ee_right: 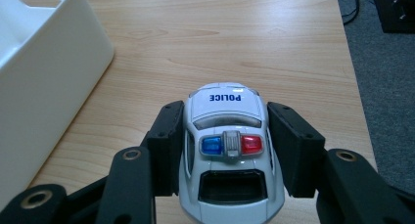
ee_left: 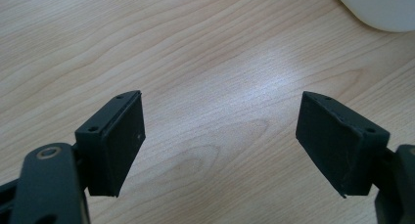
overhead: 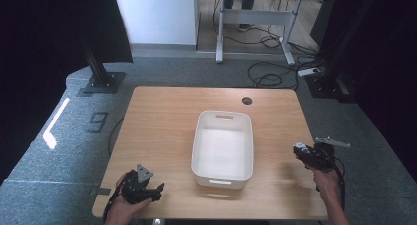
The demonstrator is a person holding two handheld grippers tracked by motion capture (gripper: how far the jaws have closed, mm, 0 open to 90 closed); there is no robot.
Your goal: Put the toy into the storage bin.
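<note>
A white toy police car (ee_right: 227,150) with blue and red roof lights sits between the black jaws of my right gripper (ee_right: 226,148), which is shut on its sides and holds it above the table. In the high view the right gripper (overhead: 301,151) is at the table's right edge, just right of the white bin (overhead: 222,173); the toy car (overhead: 299,149) is a small pale shape at its tip. My left gripper (overhead: 156,190) rests low near the front left edge of the table. Its jaws (ee_left: 220,145) stand wide apart over bare wood, nothing between them.
The white rectangular bin with handle cut-outs is empty and sits at the table's middle. A round cable hole (overhead: 247,100) lies at the back of the wooden table (overhead: 162,117). Grey carpet, stand bases and loose cables surround the table; a desk stands farther back.
</note>
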